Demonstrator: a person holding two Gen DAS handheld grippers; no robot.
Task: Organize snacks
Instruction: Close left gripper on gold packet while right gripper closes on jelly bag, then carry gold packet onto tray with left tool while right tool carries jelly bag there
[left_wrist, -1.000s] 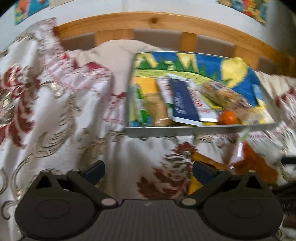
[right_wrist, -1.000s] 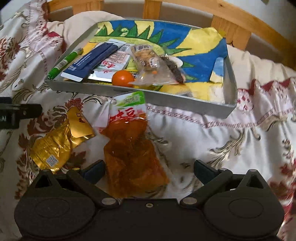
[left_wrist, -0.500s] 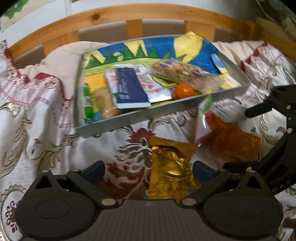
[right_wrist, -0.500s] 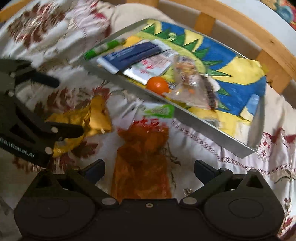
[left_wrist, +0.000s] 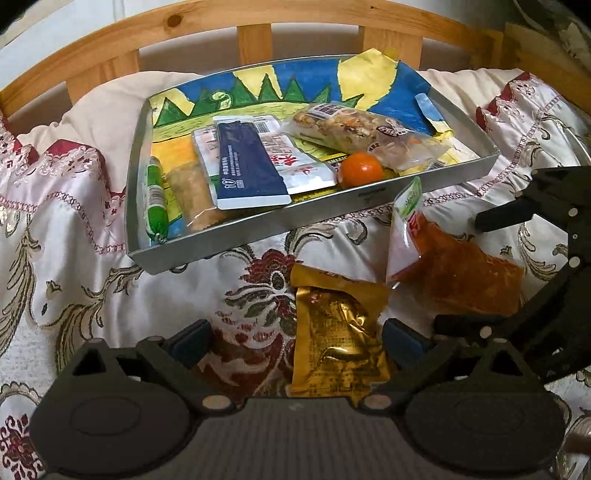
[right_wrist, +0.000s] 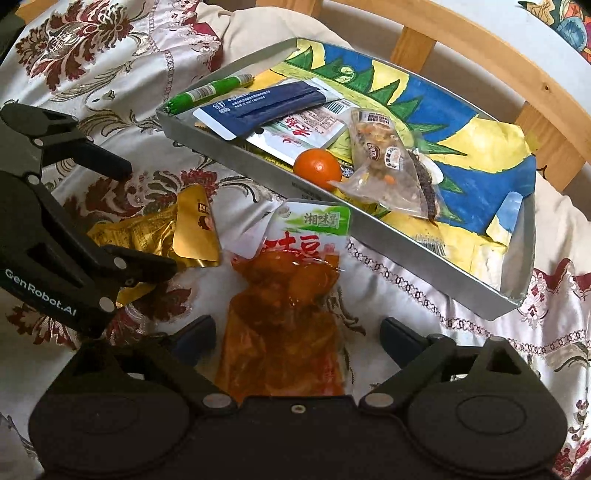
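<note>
Two grippers, each over a snack on the bed.
The left gripper, swung in since earlier, straddles the gold packet, jaws wide; the right gripper jaws have just narrowed around the orange pouch, not pressing. The right view alone shows the pouch's printed label. Beyond, the tray holds more snacks.

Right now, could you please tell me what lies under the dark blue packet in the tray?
The dark blue packet lies on a white packet with red print; whatever is beneath that is covered.
</note>
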